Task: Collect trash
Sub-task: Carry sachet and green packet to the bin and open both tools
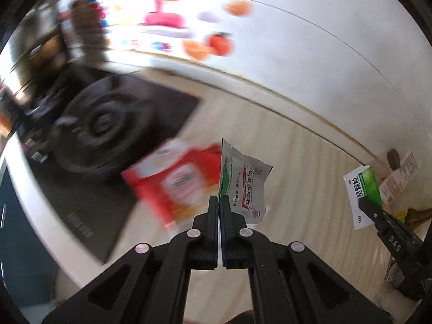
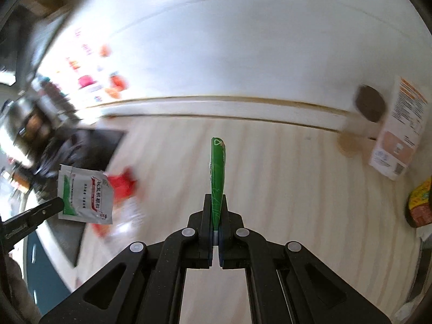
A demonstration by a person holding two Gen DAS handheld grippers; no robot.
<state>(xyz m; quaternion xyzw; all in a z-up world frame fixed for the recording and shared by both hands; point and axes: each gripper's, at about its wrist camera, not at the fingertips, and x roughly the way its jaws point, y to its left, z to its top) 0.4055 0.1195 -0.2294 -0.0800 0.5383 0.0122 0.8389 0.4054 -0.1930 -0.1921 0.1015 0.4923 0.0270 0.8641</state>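
Left wrist view, nearest the lens: the left gripper (image 1: 219, 199) has its jaws pressed together on the lower edge of a white sachet (image 1: 247, 186) with green and red print, which stands up from the tips toward 12 o'clock, clear of the counter. At 3 o'clock the right gripper (image 1: 363, 202) shows from the side, clamped on a green-and-white packet (image 1: 361, 189); in the right wrist view this packet (image 2: 217, 172) is seen edge-on, rising from the closed jaws of that gripper (image 2: 216, 202) toward 12 o'clock, while the white sachet (image 2: 85, 194) and the tip of the left gripper (image 2: 58, 203) appear at 9 o'clock.

Both items look like thin, light foil pouches: limp, creased, probably slick, and likely to flutter or slip if pinched only at a corner. A hold on the flat sealed margin, as shown, seems the soundest.

Beyond the left gripper, at 10 o'clock, a red-and-white wrapper (image 1: 175, 181) lies blurred on the pale wood-grain counter (image 1: 297, 162), apparently still to be collected; it overlaps the edge of a black cooktop (image 1: 113, 124) at 9 o'clock.

Farther off, at 2 o'clock in the right wrist view, a white-and-orange carton (image 2: 399, 135) stands against the wall, beside a dark round object (image 2: 370, 104). The white wall (image 2: 243, 54) closes the scene, with bright stickers (image 1: 216, 43) at 11 o'clock. No trash receptacle is visible.
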